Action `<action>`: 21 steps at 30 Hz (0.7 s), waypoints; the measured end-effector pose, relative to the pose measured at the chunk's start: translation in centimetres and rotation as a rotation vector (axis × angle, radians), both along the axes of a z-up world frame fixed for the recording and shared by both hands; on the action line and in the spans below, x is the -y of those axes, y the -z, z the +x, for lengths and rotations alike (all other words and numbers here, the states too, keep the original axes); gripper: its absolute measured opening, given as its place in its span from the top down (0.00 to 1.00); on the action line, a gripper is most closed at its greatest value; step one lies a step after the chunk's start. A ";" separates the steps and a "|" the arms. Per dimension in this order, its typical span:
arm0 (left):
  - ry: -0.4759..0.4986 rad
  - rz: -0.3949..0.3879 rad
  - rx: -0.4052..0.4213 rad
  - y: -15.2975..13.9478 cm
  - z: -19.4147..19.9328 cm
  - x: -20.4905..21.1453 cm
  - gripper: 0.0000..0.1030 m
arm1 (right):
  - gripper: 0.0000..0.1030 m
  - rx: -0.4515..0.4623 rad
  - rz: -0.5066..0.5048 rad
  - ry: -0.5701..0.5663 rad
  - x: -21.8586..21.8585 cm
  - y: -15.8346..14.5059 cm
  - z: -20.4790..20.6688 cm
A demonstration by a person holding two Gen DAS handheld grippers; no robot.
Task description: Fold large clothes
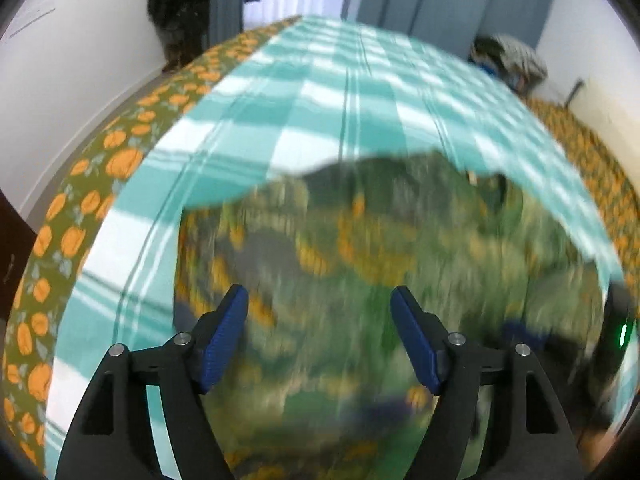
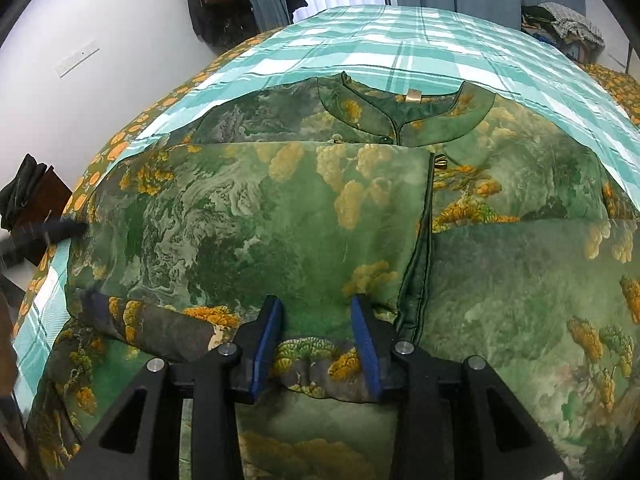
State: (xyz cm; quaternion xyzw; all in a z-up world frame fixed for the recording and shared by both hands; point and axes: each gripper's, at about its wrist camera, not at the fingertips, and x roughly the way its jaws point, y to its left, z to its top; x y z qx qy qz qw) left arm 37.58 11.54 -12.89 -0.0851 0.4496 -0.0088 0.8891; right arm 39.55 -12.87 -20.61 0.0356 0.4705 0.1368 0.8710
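Observation:
A large green garment point(image 2: 240, 220) printed with yellow trees lies on the bed, its collar point(image 2: 400, 112) at the far end and its sides folded in towards the middle. My right gripper point(image 2: 317, 300) is low over the near part, shut on a bunched fold of the garment between its blue pads point(image 2: 264, 344). In the blurred left wrist view the same garment point(image 1: 380, 232) lies below my left gripper point(image 1: 320, 294). That gripper stands open, with nothing between its fingers.
The bed has a teal plaid sheet point(image 2: 400, 40) over an orange flowered spread point(image 1: 80, 220). White walls run close on the left. A heap of clothes point(image 2: 568, 24) sits at the far right, dark clothes point(image 2: 216, 0) hang far left, and a dark brown stand point(image 2: 36, 208) is left of the bed.

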 end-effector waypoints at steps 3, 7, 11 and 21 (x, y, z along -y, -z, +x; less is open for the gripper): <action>-0.045 0.017 0.011 1.4 2.8 -0.1 0.27 | 0.65 0.003 0.006 0.001 0.1 0.1 0.2; -0.078 0.051 -0.030 5.5 4.9 -0.5 0.22 | 0.65 0.006 0.011 0.001 0.2 0.1 -0.1; -0.038 0.066 -0.020 8.4 4.7 -0.9 0.16 | 0.65 0.015 0.014 -0.002 0.3 0.1 -0.3; -0.017 0.096 -0.037 8.3 4.9 -0.7 0.15 | 0.65 0.026 -0.010 -0.005 -0.1 0.1 -0.5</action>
